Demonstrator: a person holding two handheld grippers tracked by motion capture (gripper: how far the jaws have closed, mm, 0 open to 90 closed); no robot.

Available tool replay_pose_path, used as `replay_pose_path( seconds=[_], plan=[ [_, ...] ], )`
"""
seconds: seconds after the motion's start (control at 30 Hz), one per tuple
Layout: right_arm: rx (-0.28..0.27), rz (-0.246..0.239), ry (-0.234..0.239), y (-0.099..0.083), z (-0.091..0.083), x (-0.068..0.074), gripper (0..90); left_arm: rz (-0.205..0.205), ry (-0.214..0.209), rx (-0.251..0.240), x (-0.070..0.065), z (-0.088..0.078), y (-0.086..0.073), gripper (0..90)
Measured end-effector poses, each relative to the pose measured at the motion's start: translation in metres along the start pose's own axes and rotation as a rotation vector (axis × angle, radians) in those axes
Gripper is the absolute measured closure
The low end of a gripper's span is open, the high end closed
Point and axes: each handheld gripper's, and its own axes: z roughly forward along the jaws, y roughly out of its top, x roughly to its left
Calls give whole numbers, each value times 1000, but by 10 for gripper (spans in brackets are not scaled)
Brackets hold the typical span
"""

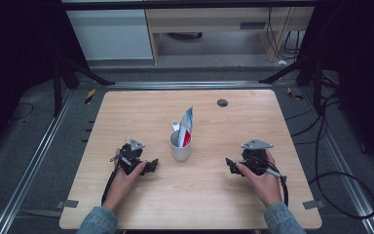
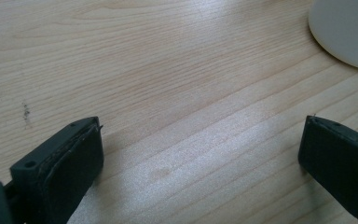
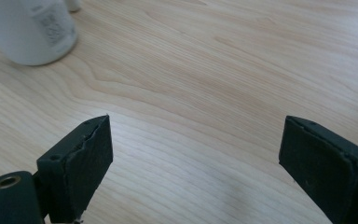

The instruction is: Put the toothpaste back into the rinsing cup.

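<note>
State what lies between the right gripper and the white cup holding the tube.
Bare light wooden tabletop separates the right gripper from the white cup, seen in the high view.

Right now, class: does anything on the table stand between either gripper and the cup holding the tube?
Nothing visible does. Bare wood lies between the left gripper and the cup, and likewise between the right gripper and it. Both sets of jaws stand open.

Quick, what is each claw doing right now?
Left claw: open, holding nothing, beside the cup.
Right claw: open, holding nothing.
</note>
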Motion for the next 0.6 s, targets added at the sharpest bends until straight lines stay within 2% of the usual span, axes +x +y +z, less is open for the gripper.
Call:
replay_pose_path(
  seconds=[0.13,0.17,0.2,0.27,0.3,0.33,0.6],
  plan=[
    [20,50,-39,-10,3,-20,86,0,0,0,0,0,0,0],
    [20,50,-39,-10,3,-20,86,0,0,0,0,0,0,0],
    [29,84,-52,-13,6,-29,81,0,0,0,0,0,0,0],
    [34,91,-57,-14,6,-31,82,0,0,0,0,0,0,0],
    [36,113,-73,-16,9,-38,82,0,0,0,0,0,0,0],
    [37,127,-72,-17,9,-39,82,0,0,0,0,0,0,0],
    [53,143,-114,-21,19,-45,84,0,0,0,0,0,0,0]
  ],
)
